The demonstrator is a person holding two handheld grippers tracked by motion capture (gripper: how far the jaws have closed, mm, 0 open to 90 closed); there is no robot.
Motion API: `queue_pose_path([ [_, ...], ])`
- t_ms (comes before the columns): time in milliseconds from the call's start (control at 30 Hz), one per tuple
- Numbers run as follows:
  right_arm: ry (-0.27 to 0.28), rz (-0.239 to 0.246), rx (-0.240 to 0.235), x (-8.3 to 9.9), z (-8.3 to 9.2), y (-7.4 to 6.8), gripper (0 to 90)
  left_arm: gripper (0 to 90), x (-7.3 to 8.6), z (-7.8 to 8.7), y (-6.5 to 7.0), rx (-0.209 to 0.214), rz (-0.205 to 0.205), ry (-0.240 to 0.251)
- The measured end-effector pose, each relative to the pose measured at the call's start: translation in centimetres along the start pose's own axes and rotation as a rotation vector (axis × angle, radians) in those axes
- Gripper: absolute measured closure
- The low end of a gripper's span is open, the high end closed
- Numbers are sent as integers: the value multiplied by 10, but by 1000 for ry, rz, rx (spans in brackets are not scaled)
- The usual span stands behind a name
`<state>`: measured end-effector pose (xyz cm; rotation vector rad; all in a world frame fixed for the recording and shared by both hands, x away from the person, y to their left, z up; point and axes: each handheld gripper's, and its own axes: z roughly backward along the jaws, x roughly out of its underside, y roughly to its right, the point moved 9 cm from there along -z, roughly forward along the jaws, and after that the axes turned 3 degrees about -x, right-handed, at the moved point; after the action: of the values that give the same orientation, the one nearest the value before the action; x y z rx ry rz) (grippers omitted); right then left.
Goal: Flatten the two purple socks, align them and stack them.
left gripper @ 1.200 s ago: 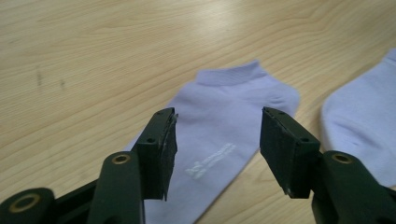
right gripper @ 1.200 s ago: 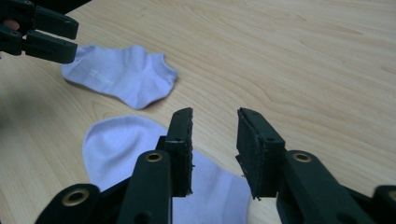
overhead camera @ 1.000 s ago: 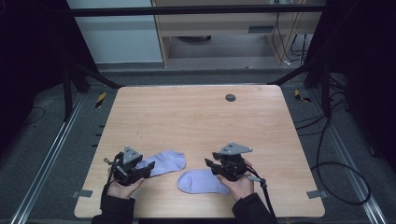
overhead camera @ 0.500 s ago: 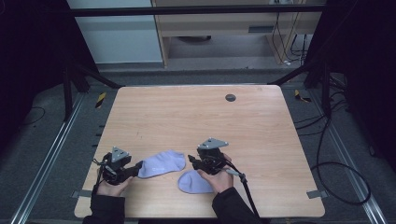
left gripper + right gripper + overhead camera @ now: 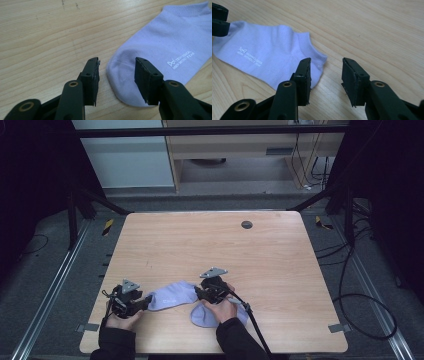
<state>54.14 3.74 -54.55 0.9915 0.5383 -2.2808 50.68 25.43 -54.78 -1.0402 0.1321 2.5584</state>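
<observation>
- Socks first: we see two pale lilac ankle socks on the wooden bench [image 5: 280, 265], near its front edge; the printed sock [image 5: 172, 295] lies flat between the two tools, its white lettering facing up; the second sock [image 5: 202, 316] lies just in front of it, partly under the right hand [image 5: 223, 309]
- Left tool [image 5: 117, 75]: we find its jaws parted and gripping nothing, having just been closing; the toe end of the printed sock [image 5: 160, 50] lies between them, reaching the right-hand pad while the other pad stands clear over bare wood; the left hand [image 5: 122, 320] holds it low at the bench's front left
- Right tool [image 5: 325, 77]: we see it released, jaws apart after a slight closing; the cuff end of the printed sock [image 5: 269, 55] reaches just to its left-hand jaw, and only bare wood shows in the gap; whether that jaw touches the cloth we cannot tell
</observation>
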Motion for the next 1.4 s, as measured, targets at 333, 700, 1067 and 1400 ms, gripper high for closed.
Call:
queue_pose_path([
  [333, -23, 6, 1, 2, -20, -9, 613, 688, 6, -4, 0, 10, 14, -50],
  [700, -61, 17, 37, 5, -22, -14, 817, 864, 6, -6, 3, 22, 43, -75],
  [1067, 11, -28, -11, -7, -6, -18, 884, 872, -12, 11, 4, 46, 71, 29],
  [1400, 73, 1, -26, -20, 30, -14, 884, 871, -34, 25, 26, 85, 57, 108],
])
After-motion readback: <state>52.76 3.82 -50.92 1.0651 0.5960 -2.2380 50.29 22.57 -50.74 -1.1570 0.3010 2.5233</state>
